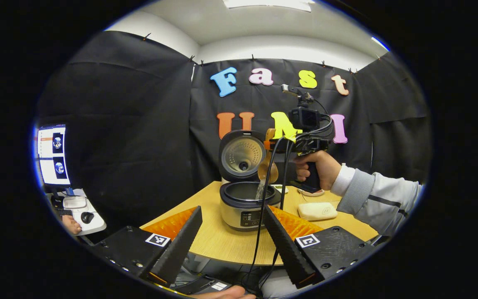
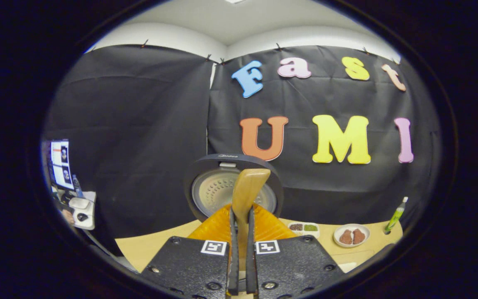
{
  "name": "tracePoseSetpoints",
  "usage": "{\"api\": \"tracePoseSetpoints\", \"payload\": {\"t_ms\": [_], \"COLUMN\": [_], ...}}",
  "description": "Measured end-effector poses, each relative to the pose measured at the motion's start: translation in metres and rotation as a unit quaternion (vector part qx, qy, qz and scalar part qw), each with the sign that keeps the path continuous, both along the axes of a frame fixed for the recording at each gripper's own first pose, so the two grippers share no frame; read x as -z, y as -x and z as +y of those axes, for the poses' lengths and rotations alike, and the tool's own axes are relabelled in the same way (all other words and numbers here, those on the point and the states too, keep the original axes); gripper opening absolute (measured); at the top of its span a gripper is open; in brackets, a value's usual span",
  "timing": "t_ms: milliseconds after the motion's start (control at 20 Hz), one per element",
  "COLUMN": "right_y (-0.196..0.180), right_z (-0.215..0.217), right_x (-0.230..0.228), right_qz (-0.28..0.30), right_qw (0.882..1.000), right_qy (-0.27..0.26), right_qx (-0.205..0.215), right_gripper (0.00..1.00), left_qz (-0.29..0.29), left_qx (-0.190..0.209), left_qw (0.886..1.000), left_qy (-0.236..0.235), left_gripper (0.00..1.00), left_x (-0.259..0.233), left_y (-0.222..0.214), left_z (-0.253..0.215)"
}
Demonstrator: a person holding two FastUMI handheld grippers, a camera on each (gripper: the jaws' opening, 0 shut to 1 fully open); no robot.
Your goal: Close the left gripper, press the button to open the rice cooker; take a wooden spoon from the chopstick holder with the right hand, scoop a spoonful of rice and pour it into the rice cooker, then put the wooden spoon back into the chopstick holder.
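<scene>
Mid-pour: wooden spoon [image 1: 269, 165] tipped above the open rice cooker [image 1: 245, 203], a thin stream of rice [image 1: 260, 189] falling into the pot. Right gripper [image 1: 282, 145] clenched on the spoon's handle [image 2: 245, 195], both fingers [image 2: 233, 249] pressing it from either side in the right gripper view. Left gripper [image 1: 232, 238] released, jaws spread wide and grasping nothing, held back off the near edge of the surface [image 1: 222, 245], cooker framed between the fingers. Cooker stood near the middle of the surface, lid [image 1: 242, 154] swung up and back.

Best handled, by judgement, with the bowl of the spoon kept over the centre of the pot and well below the lid, tilted slowly until the last grains dropped, then levelled before travelling off to the chopstick holder, so nothing scattered on the wood.

Small brand word on the lid's top rim [image 2: 227, 156] in the right gripper view, too small to read with certainty. Square black-and-white markers on the gripper bodies, no words.
</scene>
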State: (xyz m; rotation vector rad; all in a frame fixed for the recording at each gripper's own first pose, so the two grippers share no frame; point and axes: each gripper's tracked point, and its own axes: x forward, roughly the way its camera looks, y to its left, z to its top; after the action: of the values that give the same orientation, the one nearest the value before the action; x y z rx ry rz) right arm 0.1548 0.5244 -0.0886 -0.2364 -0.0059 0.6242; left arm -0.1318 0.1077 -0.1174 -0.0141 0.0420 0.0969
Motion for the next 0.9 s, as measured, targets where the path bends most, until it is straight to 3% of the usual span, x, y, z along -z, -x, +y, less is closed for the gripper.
{"api": "tracePoseSetpoints", "payload": {"t_ms": [150,350,550,900], "right_y": [0.005,0.003,-0.004,-0.035], "right_z": [0.002,-0.010,-0.039,-0.127], "right_x": [0.009,0.007,-0.005,-0.024], "right_qz": [-0.022,-0.028,-0.032,-0.036], "right_qw": [0.999,0.999,0.998,0.994], "right_qy": [0.034,0.036,0.026,0.007], "right_qx": [0.000,0.014,0.037,0.102], "right_gripper": [0.12,0.12,0.12,0.12], "left_qz": [0.003,0.003,0.003,-0.004], "left_qx": [0.001,0.003,0.009,0.022], "left_qw": [1.000,1.000,1.000,1.000], "left_qy": [0.005,0.005,0.005,-0.014], "left_gripper": [0.94,0.95,0.94,0.94], "left_x": [0.001,-0.002,-0.003,-0.008], "left_y": [-0.001,0.001,0.000,0.002], "left_z": [-0.002,-0.010,-0.019,-0.048]}}
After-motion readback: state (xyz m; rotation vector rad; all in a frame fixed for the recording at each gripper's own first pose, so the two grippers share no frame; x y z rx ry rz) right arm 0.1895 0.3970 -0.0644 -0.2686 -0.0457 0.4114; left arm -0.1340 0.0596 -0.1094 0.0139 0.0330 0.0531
